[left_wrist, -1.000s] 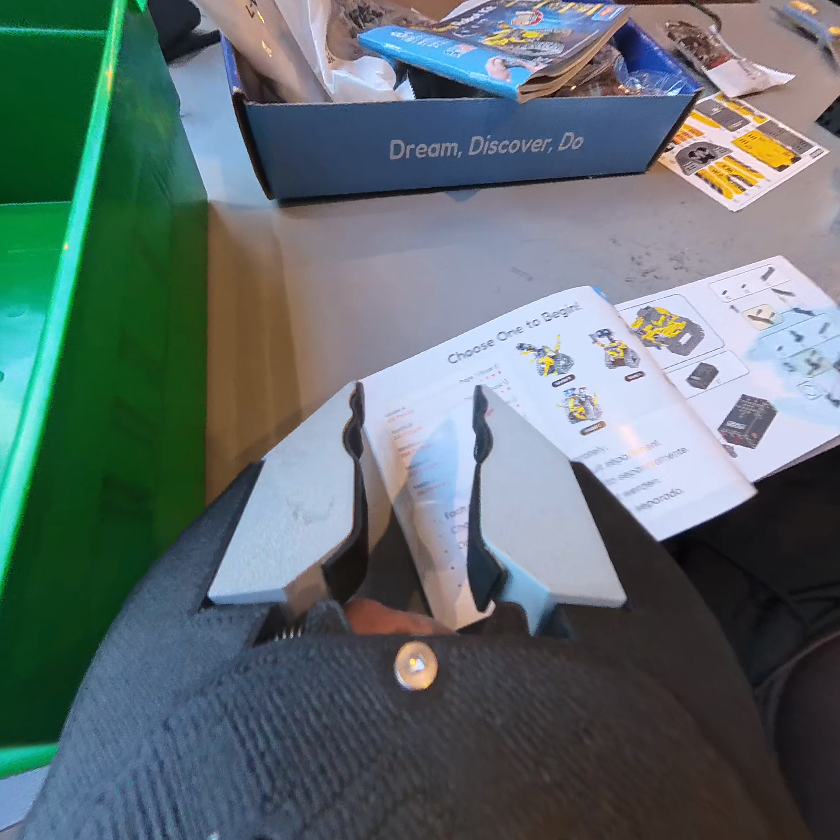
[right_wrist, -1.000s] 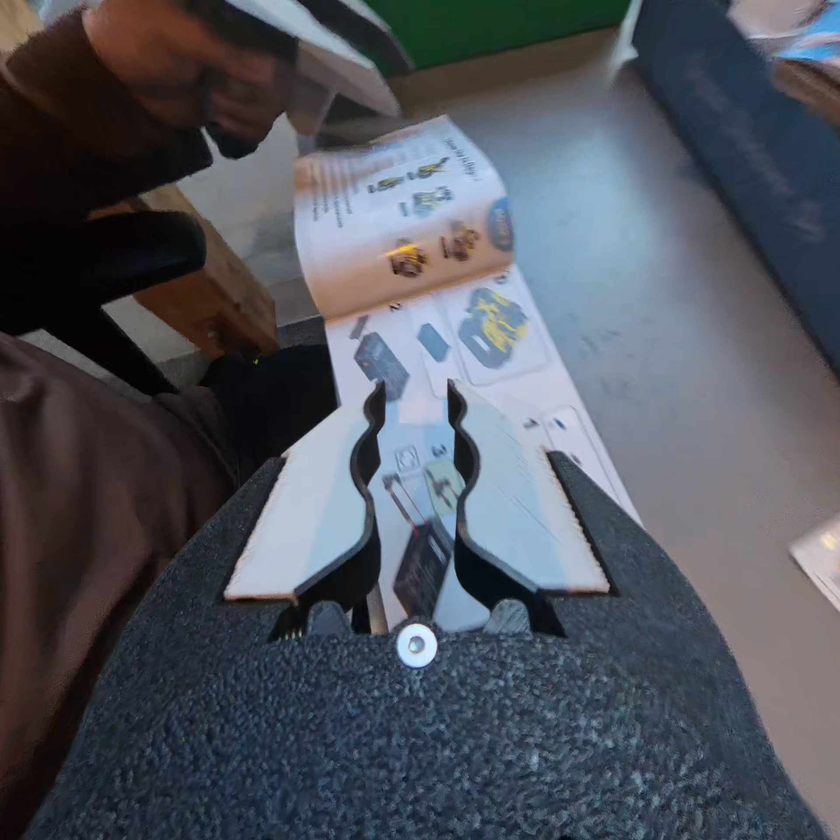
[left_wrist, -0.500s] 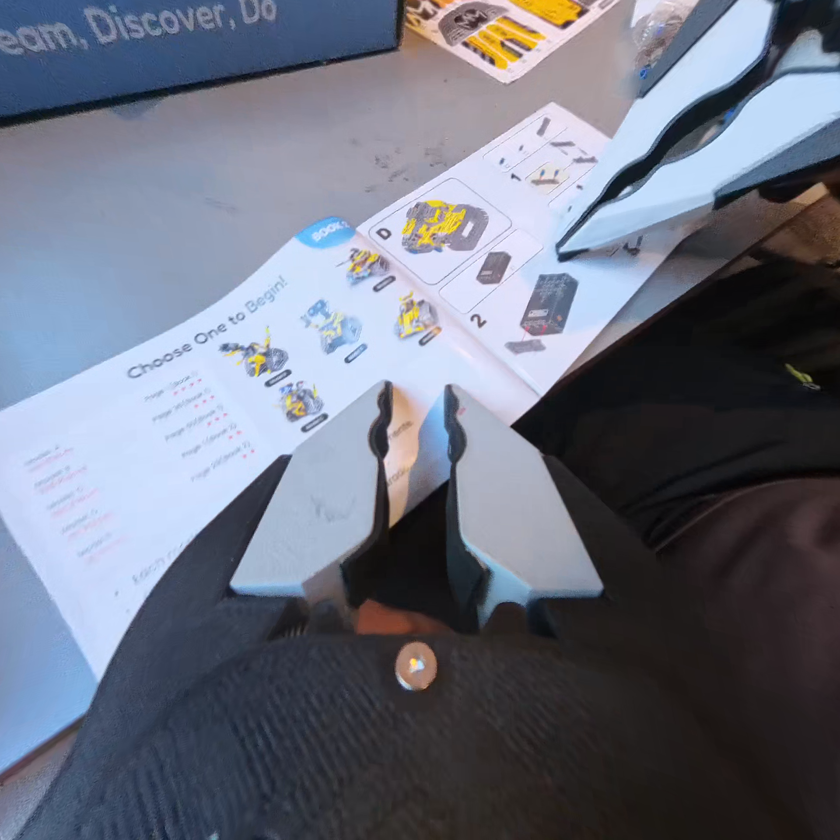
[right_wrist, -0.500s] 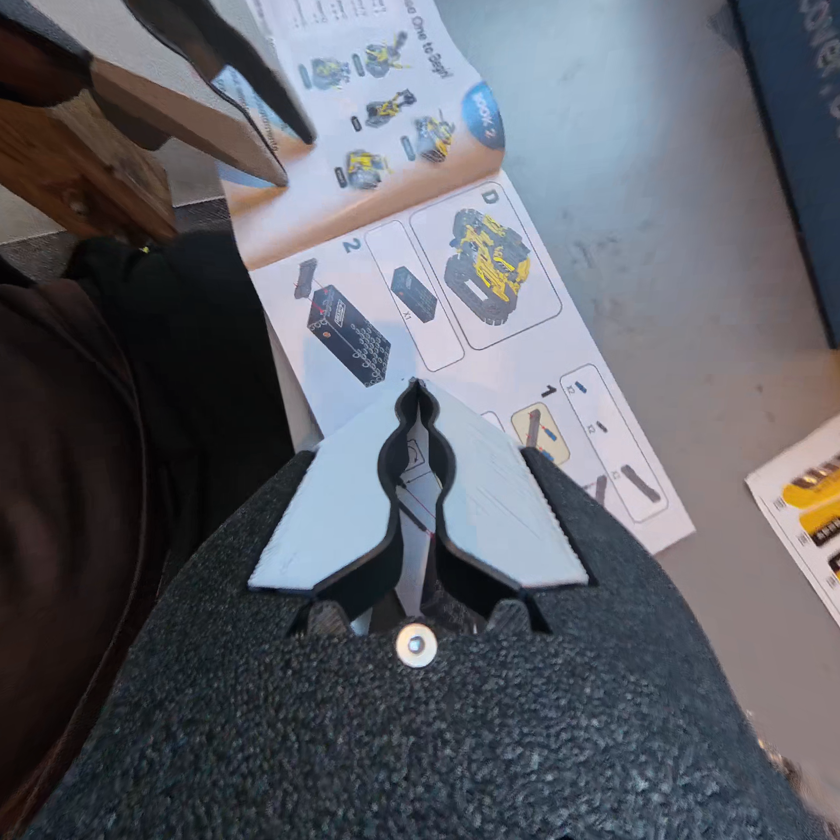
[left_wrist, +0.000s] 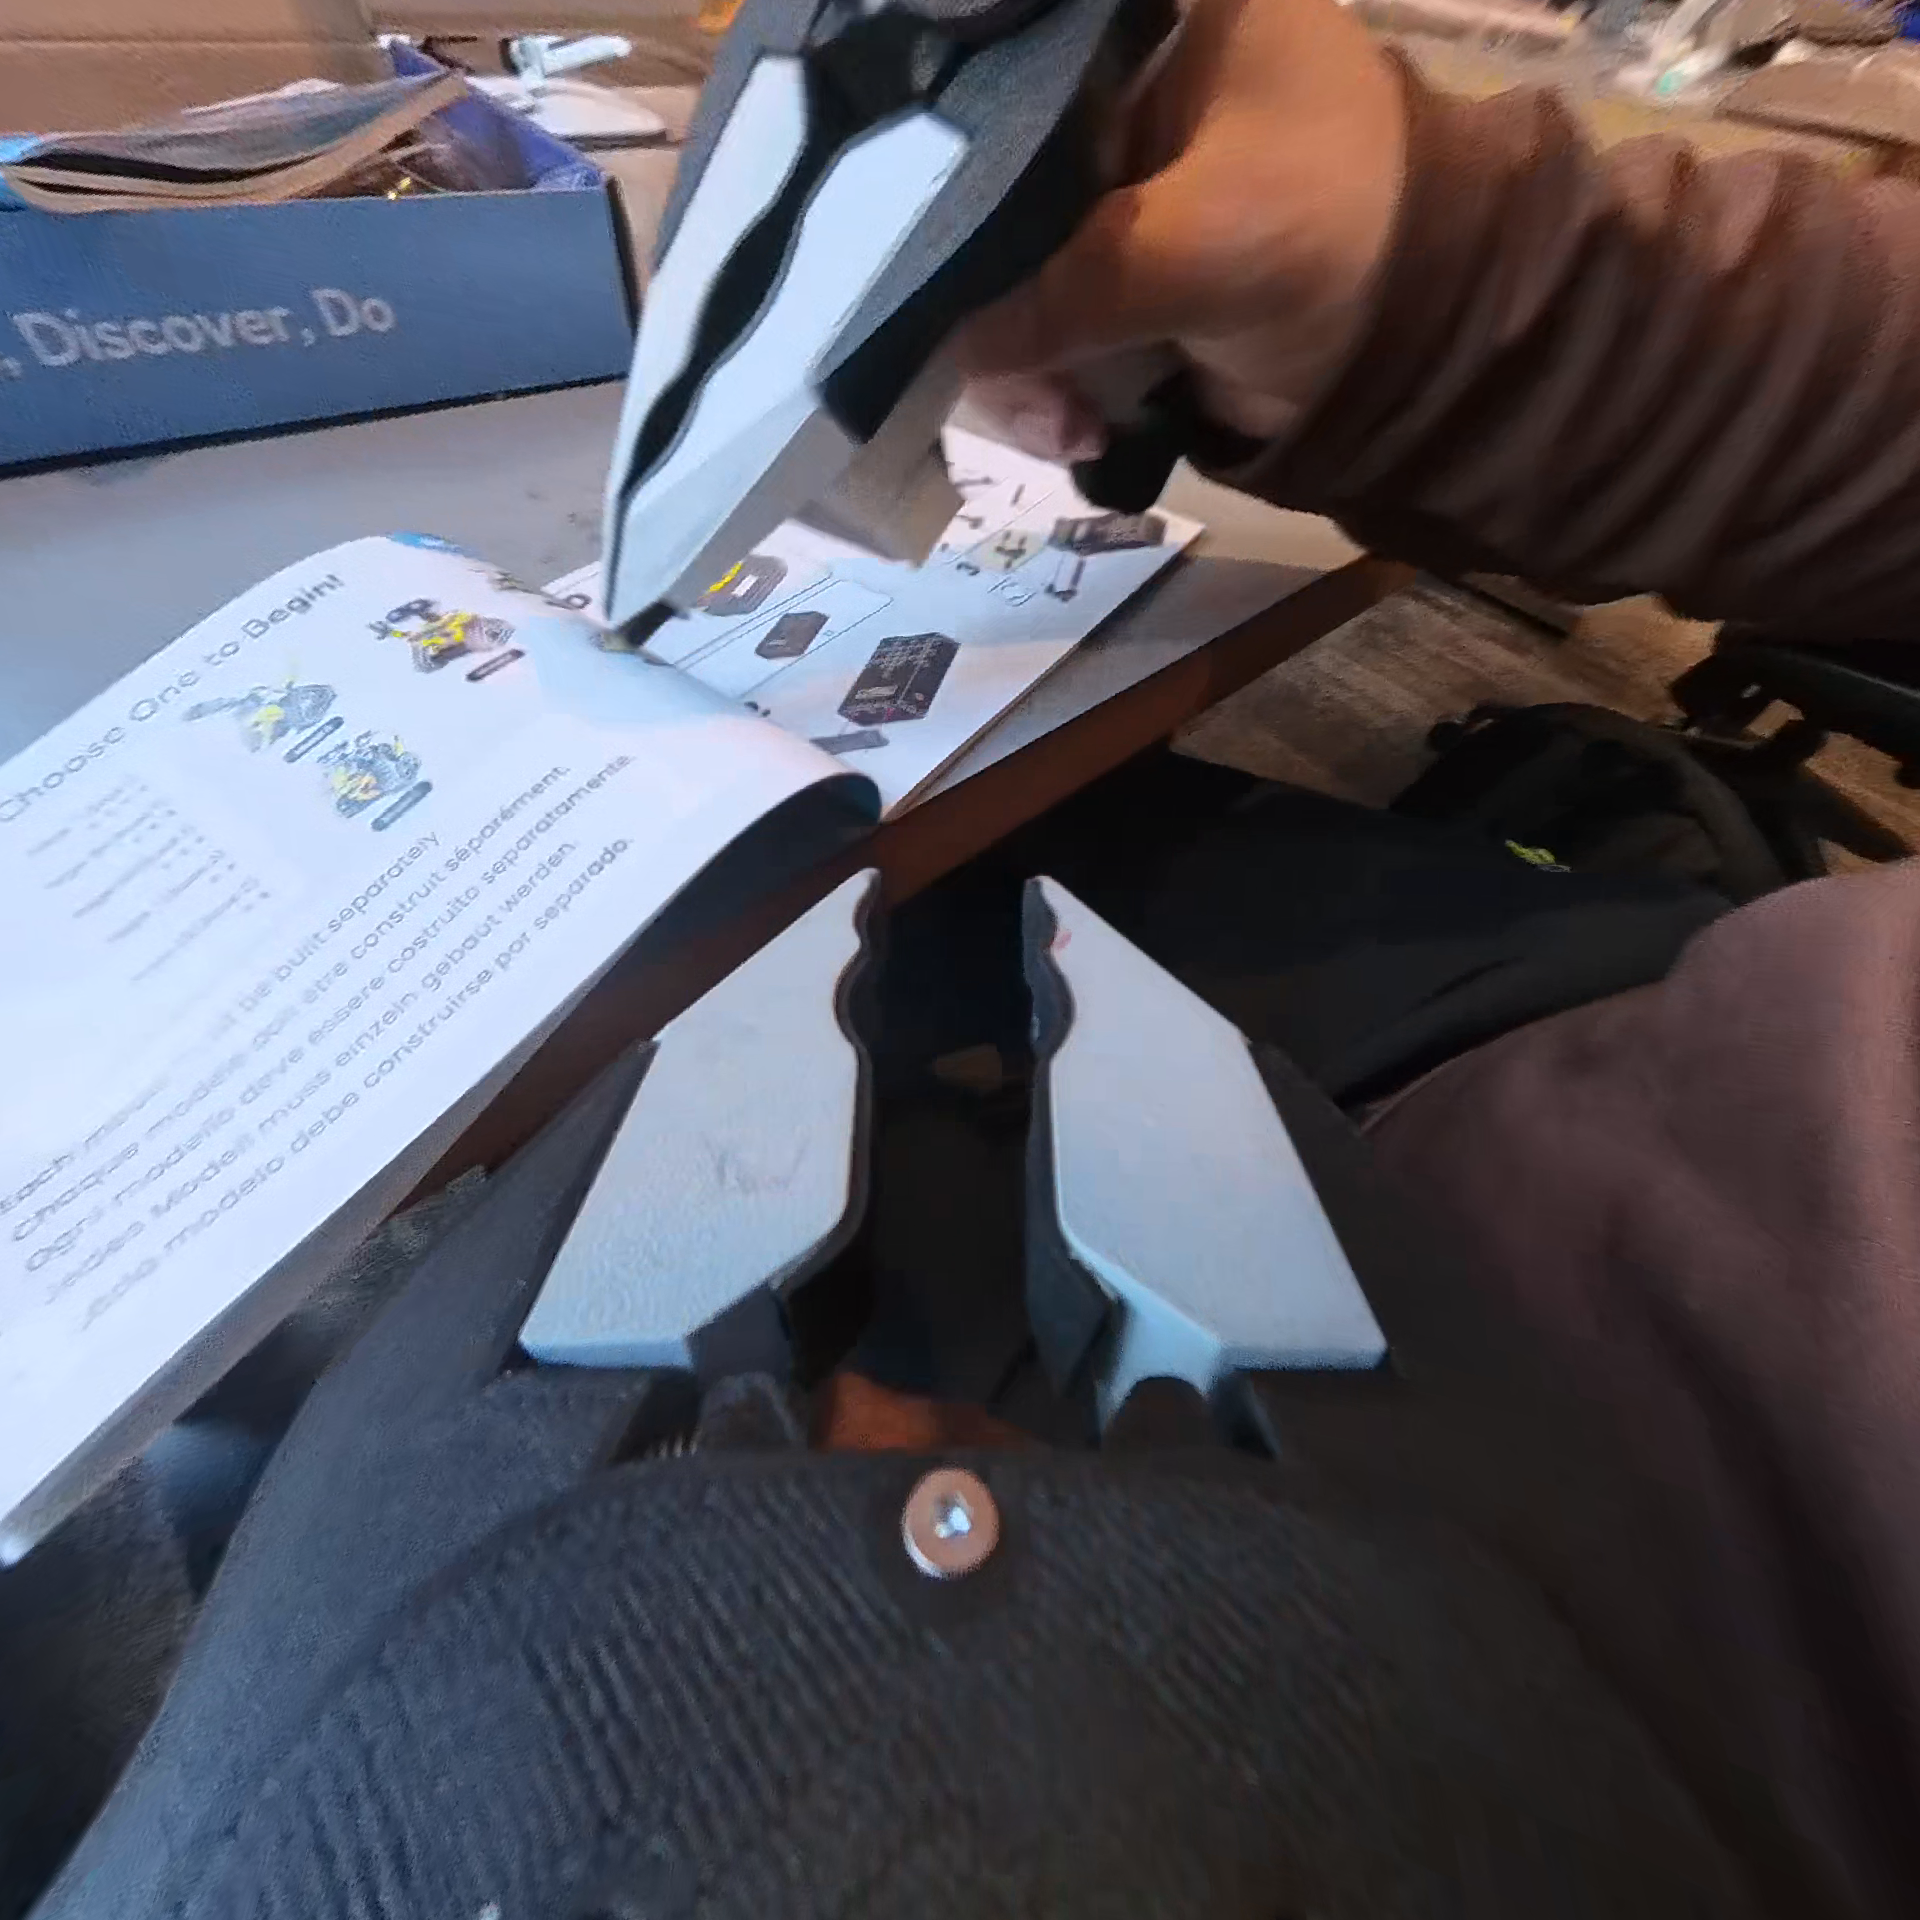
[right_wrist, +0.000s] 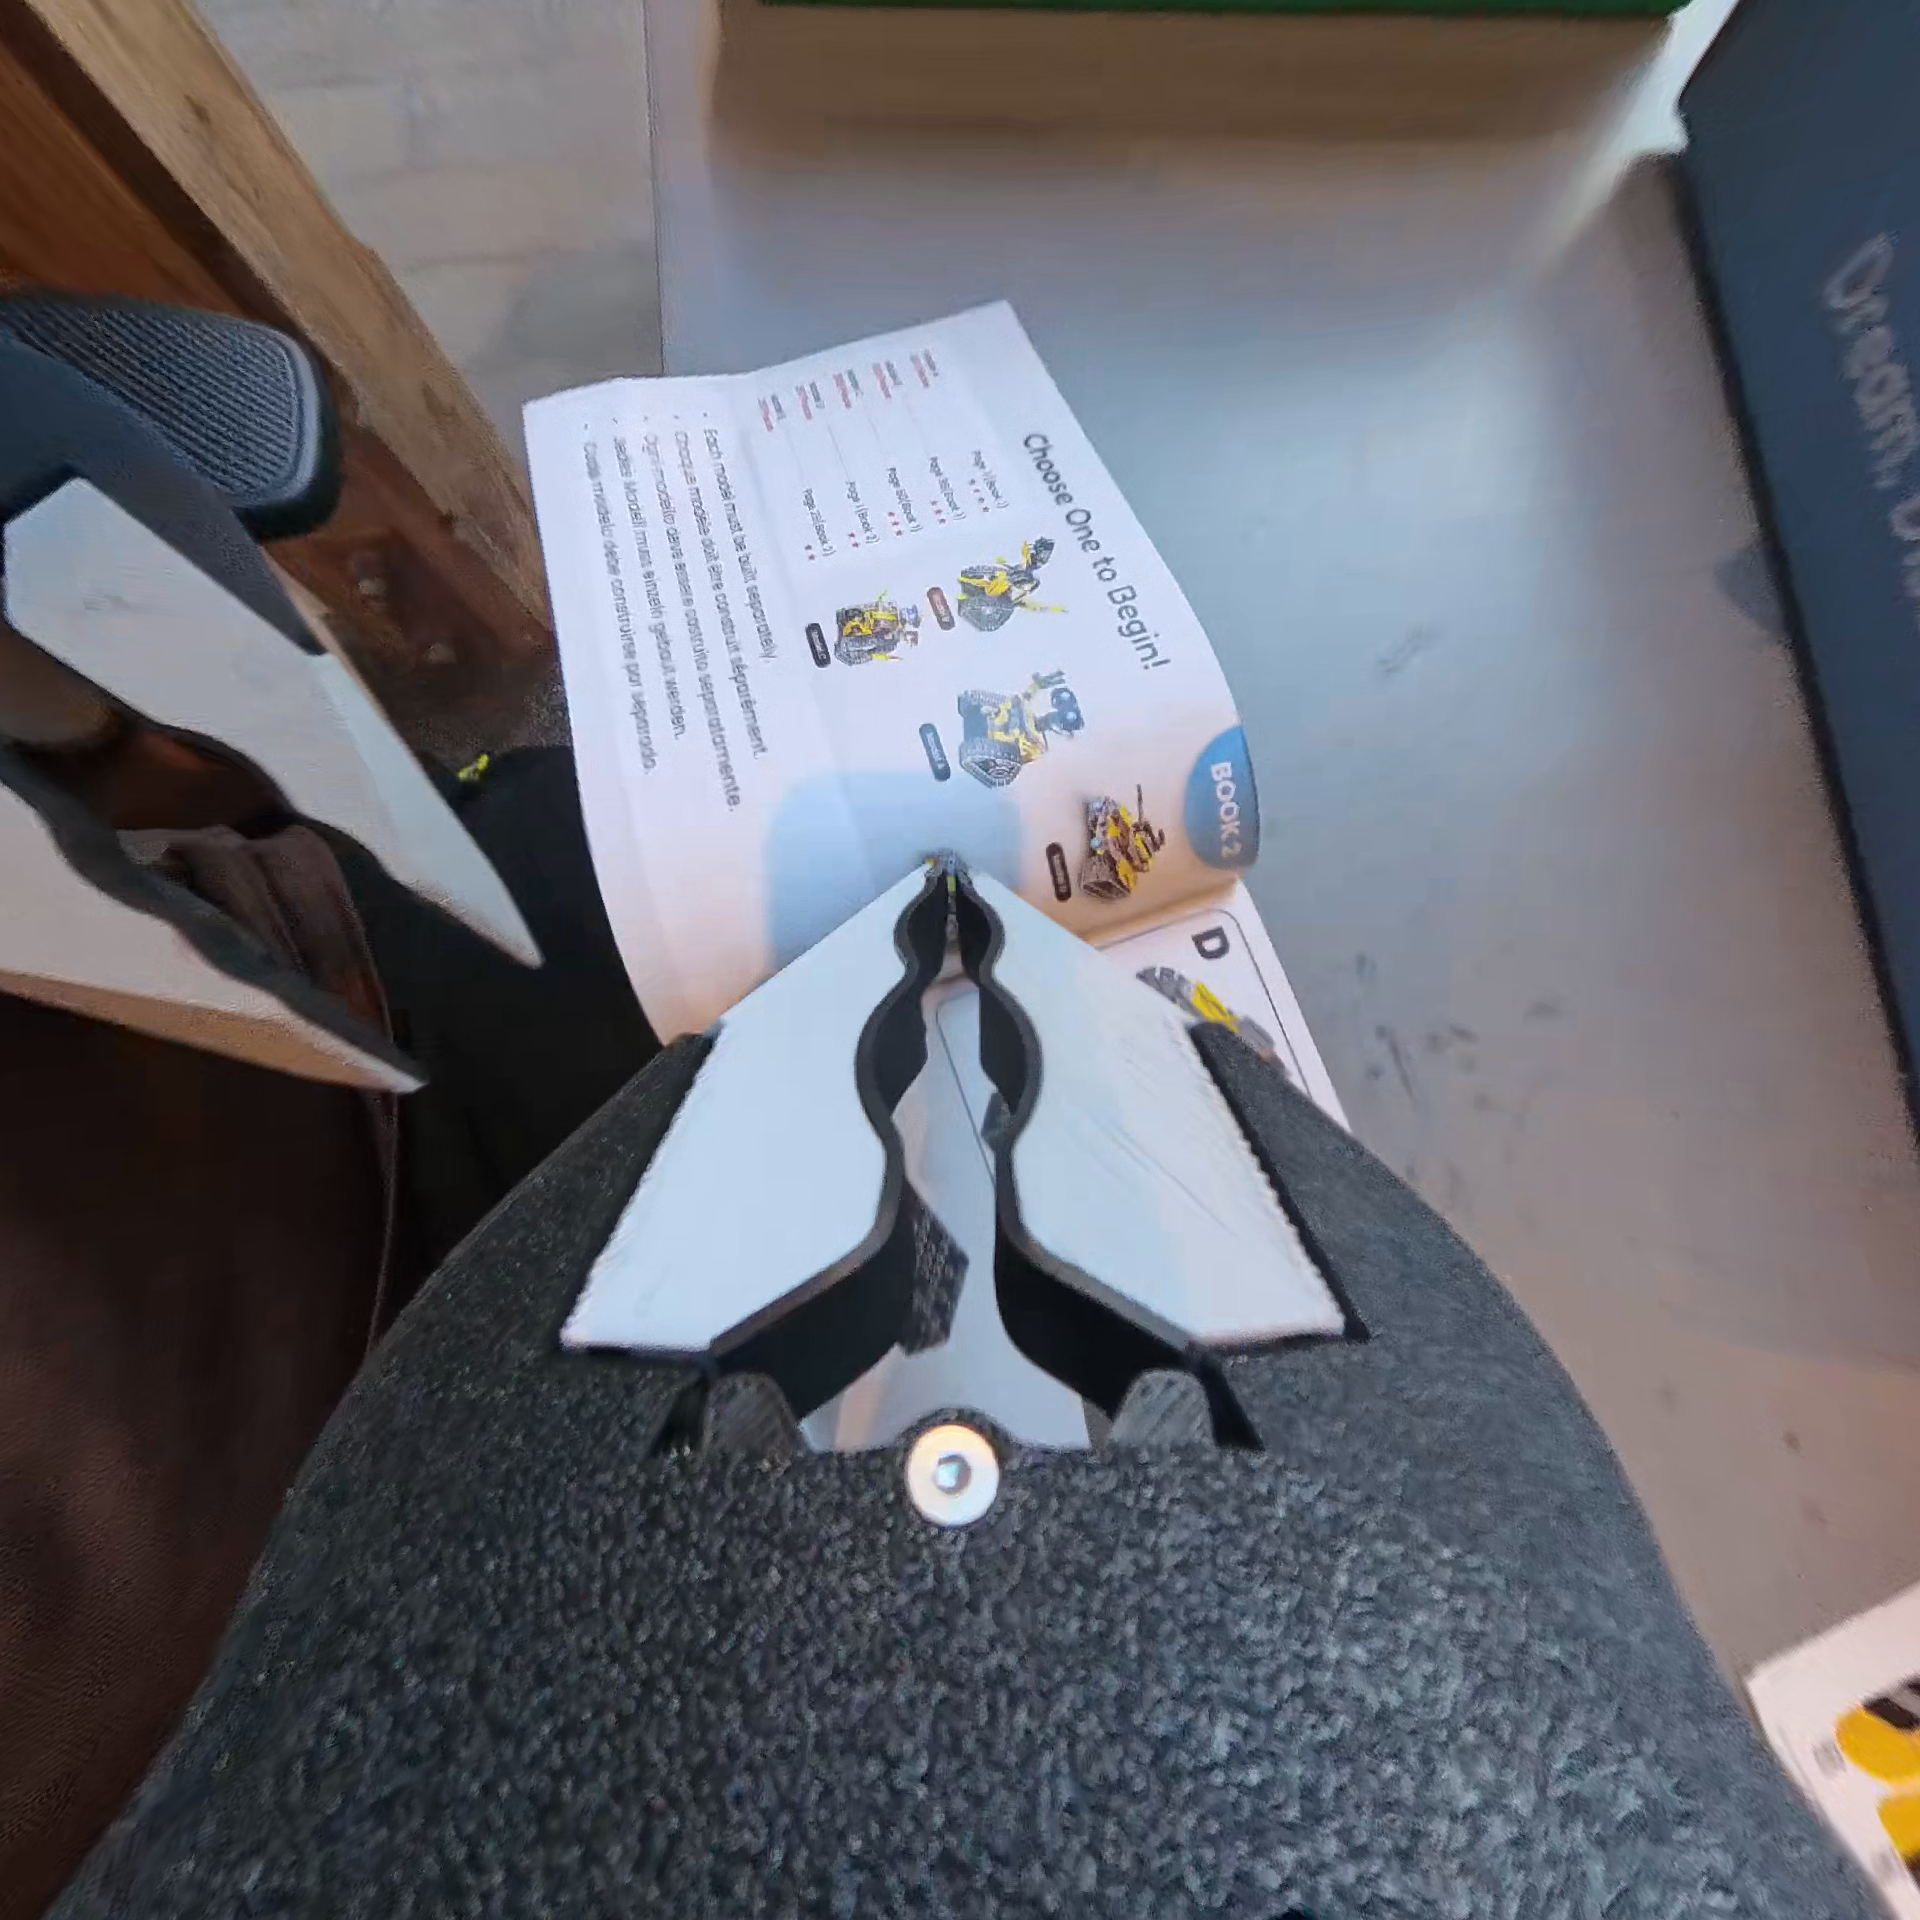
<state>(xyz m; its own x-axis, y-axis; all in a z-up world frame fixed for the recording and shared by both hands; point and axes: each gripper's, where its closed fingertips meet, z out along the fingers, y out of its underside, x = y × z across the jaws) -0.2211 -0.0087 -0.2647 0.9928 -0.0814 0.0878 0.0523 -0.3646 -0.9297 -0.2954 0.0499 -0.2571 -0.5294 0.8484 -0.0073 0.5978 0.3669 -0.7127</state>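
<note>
Grey tabletop (right_wrist: 1351, 520) filled most of my right wrist view, with the open instruction booklet (right_wrist: 831, 582) lying at its near edge, its free page hanging a little past the rim towards 9 o'clock. A dark blue cardboard box (right_wrist: 1818, 520) ran along 3 o'clock, and a corner of a yellow-and-black sticker sheet (right_wrist: 1860, 1766) showed at 5 o'clock. A wooden beam (right_wrist: 260, 260) of the table frame crossed the 10 o'clock corner.

My right gripper (right_wrist: 945, 873) had its tips drawn together, with only the wavy hollow behind them left as a gap. The tips pressed down on the booklet right beside the fold, at the foot of the page with the small yellow models. Whether a sheet was pinched between them or merely pinned under them I could not tell. From the left wrist view the same gripper (left_wrist: 629, 639) came down steeply from 12 o'clock, gripped by a hand (left_wrist: 1195, 260) in a brown sleeve (left_wrist: 1610, 364), and the page bulged up beside the contact.

My left gripper (left_wrist: 951, 904) stood narrowly parted and empty. It hung off the table, just below the rim, with the booklet's curled lower corner at its 11 o'clock, near but not touching. A dark bag (left_wrist: 1558, 862) lay on the floor beyond it.
</note>
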